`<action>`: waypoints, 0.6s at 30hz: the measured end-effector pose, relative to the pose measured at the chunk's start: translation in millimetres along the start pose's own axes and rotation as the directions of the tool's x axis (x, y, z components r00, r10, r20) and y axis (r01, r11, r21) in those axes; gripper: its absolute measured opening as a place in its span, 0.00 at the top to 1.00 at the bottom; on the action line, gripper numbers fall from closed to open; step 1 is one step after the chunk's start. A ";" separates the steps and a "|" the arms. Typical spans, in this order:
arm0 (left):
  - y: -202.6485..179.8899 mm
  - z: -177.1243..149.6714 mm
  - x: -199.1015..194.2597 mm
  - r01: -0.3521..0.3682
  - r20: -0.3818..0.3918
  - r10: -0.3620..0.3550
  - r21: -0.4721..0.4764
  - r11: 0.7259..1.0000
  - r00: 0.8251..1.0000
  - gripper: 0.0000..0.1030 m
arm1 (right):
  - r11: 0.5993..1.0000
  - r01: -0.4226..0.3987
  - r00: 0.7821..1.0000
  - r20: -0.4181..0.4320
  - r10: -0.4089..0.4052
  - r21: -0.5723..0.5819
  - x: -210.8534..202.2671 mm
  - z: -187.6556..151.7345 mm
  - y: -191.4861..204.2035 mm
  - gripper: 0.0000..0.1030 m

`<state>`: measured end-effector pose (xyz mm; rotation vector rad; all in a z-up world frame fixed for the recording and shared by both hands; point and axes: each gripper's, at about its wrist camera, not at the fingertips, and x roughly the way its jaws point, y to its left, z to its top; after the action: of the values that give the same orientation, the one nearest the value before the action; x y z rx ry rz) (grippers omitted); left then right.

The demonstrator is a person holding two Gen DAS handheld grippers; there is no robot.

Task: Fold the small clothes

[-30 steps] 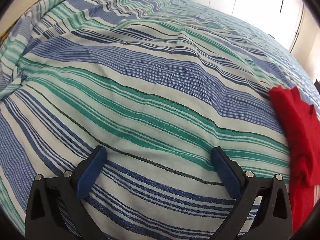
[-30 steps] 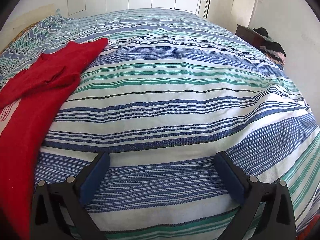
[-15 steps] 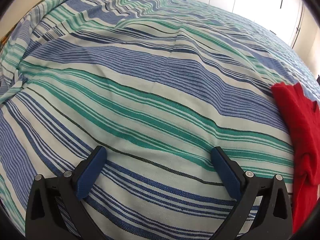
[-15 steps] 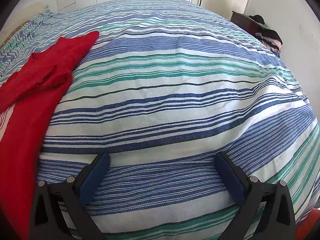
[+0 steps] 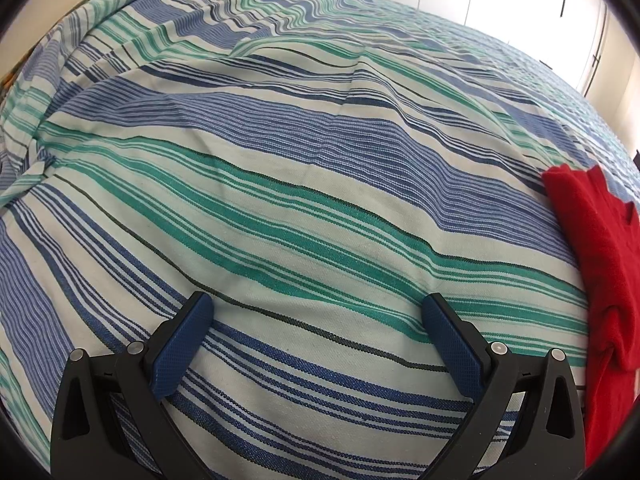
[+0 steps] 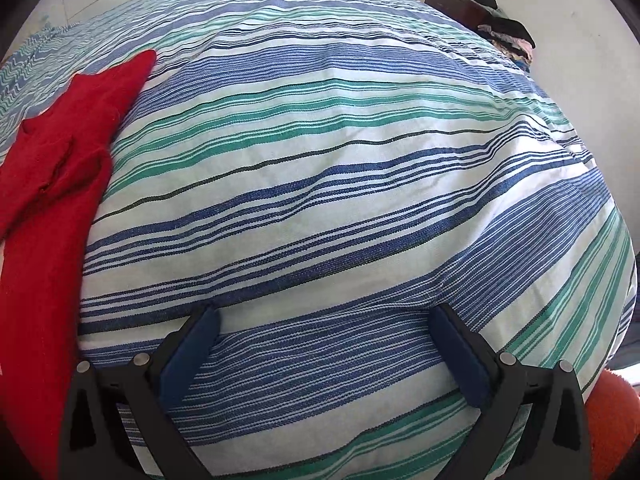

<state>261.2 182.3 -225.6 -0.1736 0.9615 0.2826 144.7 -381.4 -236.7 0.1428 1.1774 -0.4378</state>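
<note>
Left wrist view: your left gripper [image 5: 316, 312] hung over the striped bedspread [image 5: 280, 184] with its blue-padded fingers [image 5: 182, 344] spread wide and nothing between them. Only blue, green and white stripes showed in the gap. Wrinkles ran through the cloth toward the far left edge of the bed. The red garment [image 5: 596, 264] lay at the far right of that view, flat on the bedspread and partly bunched (a twisted fold sat near its lower part), well apart from the left fingertips.

Right wrist view: the same red garment [image 6: 60, 176] ran along the left edge, its upper point reaching toward the far side of the bed, its lower part spreading down past the frame edge. It did not touch your right gripper [image 6: 324, 320], whose fingers [image 6: 460, 352] also stood wide apart and empty above the bedspread [image 6: 340, 160]. So the garment lay between the two grippers, gripped by neither.

Far right, past the bed: a dark piece of furniture [image 6: 452, 4] against the wall with a pile of clothes [image 6: 508, 36] on it. An orange fuzzy thing [image 6: 612, 428] showed at the lower right corner; you could not tell what it was.
</note>
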 end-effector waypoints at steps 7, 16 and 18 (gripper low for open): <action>0.0 0.1 0.0 0.000 0.000 0.000 0.000 1.000 1.000 0.00 | 1.000 0.023 0.999 -0.028 -0.023 0.010 0.7 2.9 3.3 0.01; -0.1 0.2 0.0 0.000 0.000 0.000 0.000 1.000 1.000 0.00 | 0.999 0.032 0.999 -0.028 -0.032 0.020 0.4 2.1 4.2 0.01; 0.0 0.2 0.0 0.000 0.000 0.000 0.000 1.000 1.000 0.00 | 0.999 0.033 0.999 -0.029 -0.033 0.022 -1.2 0.5 6.6 0.01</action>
<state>261.3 182.3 -225.5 -0.1735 0.9616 0.2829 147.4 -375.3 -236.2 0.1495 1.2046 -0.4793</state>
